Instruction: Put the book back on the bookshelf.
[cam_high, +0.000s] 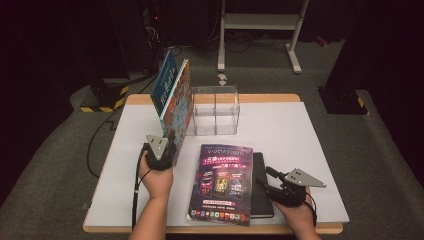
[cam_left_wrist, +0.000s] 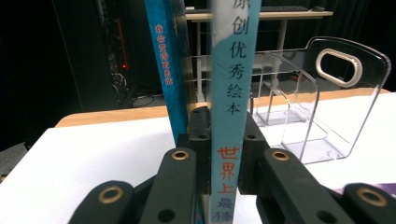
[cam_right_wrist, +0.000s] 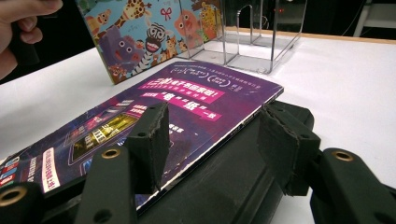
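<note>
Behind left gripper (cam_left_wrist: 223, 154), picture book (cam_left_wrist: 229, 93) base hidden.

Dark, dimly lit room, grey carpet floor (cam_high: 55, 150). White-topped table (cam_high: 280, 135) with wooden edge at centre. White metal stand frame (cam_high: 260, 22) at 12 o'clock. Black equipment rack, one red light (cam_high: 156, 18), at 11 o'clock. Yellow-black hazard-striped base (cam_high: 102, 100) at 10 o'clock; another (cam_high: 345, 100) at 2 o'clock.
</note>
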